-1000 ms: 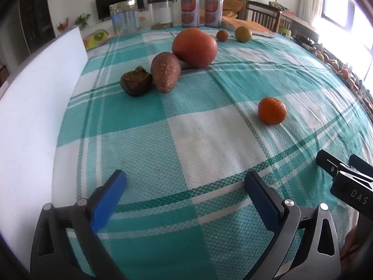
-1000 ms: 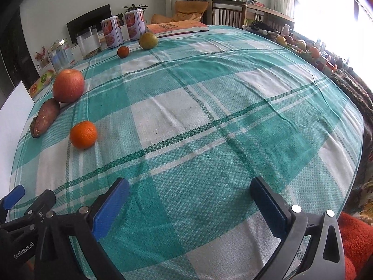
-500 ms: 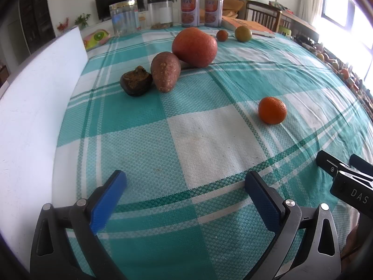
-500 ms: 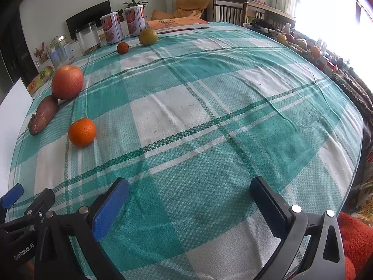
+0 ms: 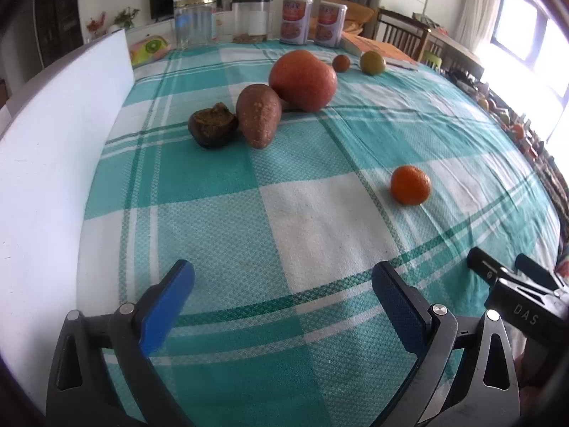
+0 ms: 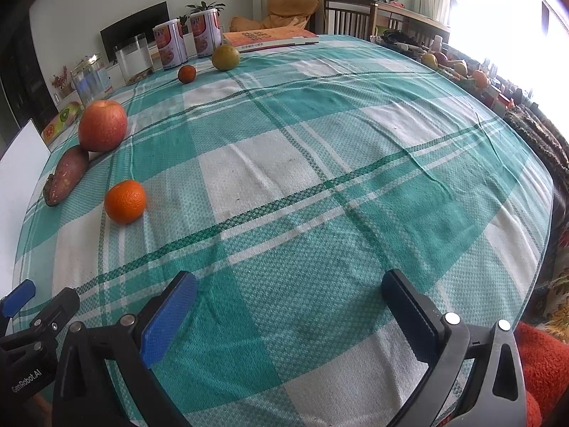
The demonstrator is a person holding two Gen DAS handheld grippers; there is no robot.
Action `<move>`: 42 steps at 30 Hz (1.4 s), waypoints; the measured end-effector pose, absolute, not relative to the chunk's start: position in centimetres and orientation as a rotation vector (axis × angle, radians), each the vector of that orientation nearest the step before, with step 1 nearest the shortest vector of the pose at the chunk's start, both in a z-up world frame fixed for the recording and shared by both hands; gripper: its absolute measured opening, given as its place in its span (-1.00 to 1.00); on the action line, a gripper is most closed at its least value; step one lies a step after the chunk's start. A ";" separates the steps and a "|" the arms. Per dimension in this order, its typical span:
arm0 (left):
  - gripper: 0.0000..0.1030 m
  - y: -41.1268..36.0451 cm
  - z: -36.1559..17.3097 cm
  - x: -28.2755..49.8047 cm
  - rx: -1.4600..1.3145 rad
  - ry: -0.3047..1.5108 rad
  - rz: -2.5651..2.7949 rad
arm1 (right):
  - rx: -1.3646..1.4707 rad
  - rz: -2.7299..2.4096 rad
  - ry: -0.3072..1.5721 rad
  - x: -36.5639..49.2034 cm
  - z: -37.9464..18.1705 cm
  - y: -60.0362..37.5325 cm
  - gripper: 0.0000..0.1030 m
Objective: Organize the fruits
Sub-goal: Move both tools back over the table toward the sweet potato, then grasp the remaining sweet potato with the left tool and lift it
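With both the left tongs (image 5: 282,293) and the right tongs (image 6: 290,293) spread apart and empty low in the frame, we judge it best to straddle the orange (image 5: 410,185) squarely before closing: small, round, bright, alone at right of centre on the checked surface (image 5: 320,213).

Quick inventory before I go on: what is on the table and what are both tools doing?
apple: 1, red, far left, touching the sweet potato
sweet potato: 1, brown, beside the apple
dark fruit: 1, brown-black, left of the sweet potato
orange: 1, orange, alone mid-table
small orange fruit: 1, far edge
green fruit: 1, beside it
cans: 2, behind those
left tool: open, empty
right tool: open, empty
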State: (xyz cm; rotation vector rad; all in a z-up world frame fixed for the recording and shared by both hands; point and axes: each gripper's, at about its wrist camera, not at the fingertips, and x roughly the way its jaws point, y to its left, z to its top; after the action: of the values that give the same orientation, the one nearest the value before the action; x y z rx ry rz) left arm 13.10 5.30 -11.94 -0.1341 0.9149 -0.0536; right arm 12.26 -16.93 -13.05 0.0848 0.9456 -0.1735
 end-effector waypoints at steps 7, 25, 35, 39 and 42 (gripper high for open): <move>0.93 6.2 -7.5 18.5 -0.199 0.827 0.102 | 0.081 -0.181 0.939 12.1 -13.1 -16.9 1.00; -0.19 2.8 -9.7 22.9 0.081 0.991 0.074 | 0.083 -0.177 0.933 12.0 -13.0 -16.9 1.00; 0.02 3.7 -10.4 11.2 -0.020 1.028 -0.090 | 0.080 -0.179 0.933 12.0 -13.1 -16.9 1.00; 0.40 4.5 -11.1 10.9 -0.014 1.010 -0.062 | 0.080 -0.178 0.932 12.0 -13.1 -16.9 1.00; 0.40 4.8 -11.4 11.3 -0.038 1.003 -0.059 | 0.080 -0.178 0.932 12.0 -13.1 -16.9 1.00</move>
State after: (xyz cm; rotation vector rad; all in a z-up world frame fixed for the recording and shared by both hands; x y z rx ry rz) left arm 11.31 4.78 -11.35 -0.0382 1.0035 -0.0591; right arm 11.98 -16.88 -13.08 0.0805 0.9321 -0.1776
